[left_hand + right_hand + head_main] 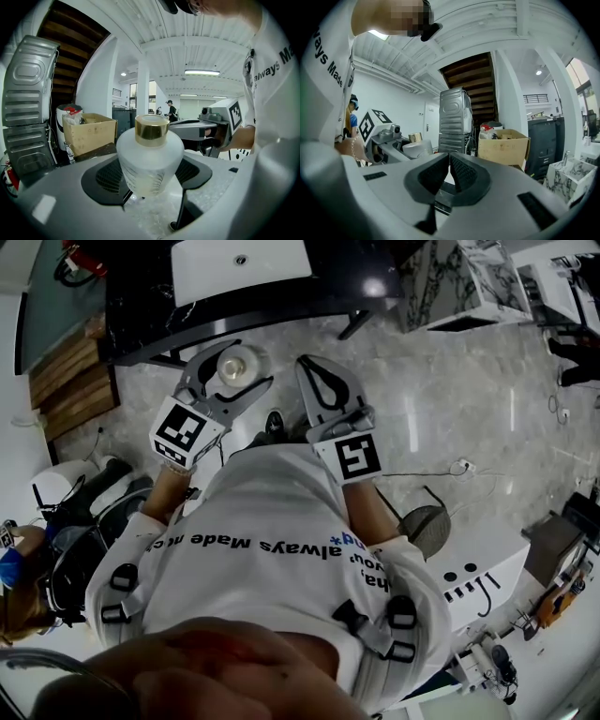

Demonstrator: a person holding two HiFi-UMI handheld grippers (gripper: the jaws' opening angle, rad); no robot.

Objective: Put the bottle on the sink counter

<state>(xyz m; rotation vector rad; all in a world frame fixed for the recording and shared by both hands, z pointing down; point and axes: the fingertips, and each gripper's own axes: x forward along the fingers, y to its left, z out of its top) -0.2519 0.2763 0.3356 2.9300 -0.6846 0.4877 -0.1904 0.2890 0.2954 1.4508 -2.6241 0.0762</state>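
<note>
Bottle: a frosted bottle (149, 159) with a gold cap (152, 130) is standing upright, its long axis running vertically and the cap pointing up toward the head camera.
Position: it is hanging in the air over the pale marble floor (441, 399), close to the front edge of the dark bench (141, 306) but not resting on it.
Left tool: the left tool (236, 371) is clamping the bottle's lower body, with its jaws held apart by the glass and a dark pad pressing on each side.
Right tool: the right tool (449, 161) is riding just beside the left one, with its jaws pressed together and gripping nothing.
Bench: it is carrying a white sink basin (239, 266).
Surroundings: a cardboard box (91, 133) is sitting in the background, and a person in a white shirt (272, 549) is holding both tools.
</note>
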